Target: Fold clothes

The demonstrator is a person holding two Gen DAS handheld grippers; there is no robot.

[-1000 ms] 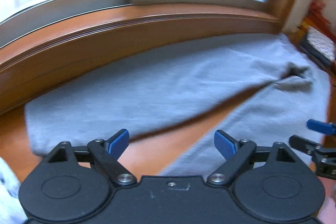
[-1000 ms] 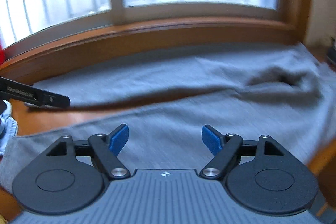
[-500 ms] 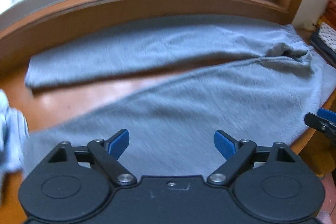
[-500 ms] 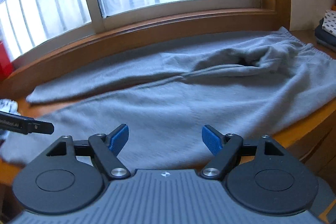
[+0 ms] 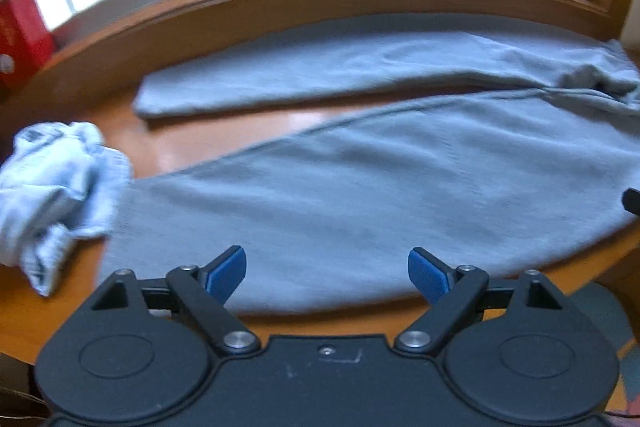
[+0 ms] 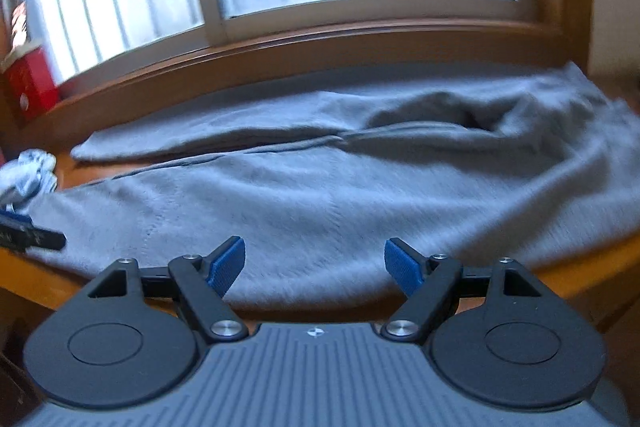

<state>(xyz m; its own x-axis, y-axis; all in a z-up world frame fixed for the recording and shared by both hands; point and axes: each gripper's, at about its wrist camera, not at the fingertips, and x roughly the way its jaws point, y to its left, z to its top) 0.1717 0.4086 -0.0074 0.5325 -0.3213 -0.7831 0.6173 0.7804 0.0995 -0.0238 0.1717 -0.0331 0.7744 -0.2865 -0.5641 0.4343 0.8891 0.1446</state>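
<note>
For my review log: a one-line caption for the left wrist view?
Open left gripper above grey sweatpants spread flat on a wooden sill.

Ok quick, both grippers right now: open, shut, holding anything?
Left gripper: open, holding nothing, above the grey sweatpants.
Right gripper: open, holding nothing.

grey sweatpants (image 5: 360, 187) | lying flat on wooden sill | legs splayed apart

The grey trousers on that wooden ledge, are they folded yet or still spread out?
Spread out. The grey trousers lie flat, both legs apart in a V with bare wooden ledge between them.
</note>
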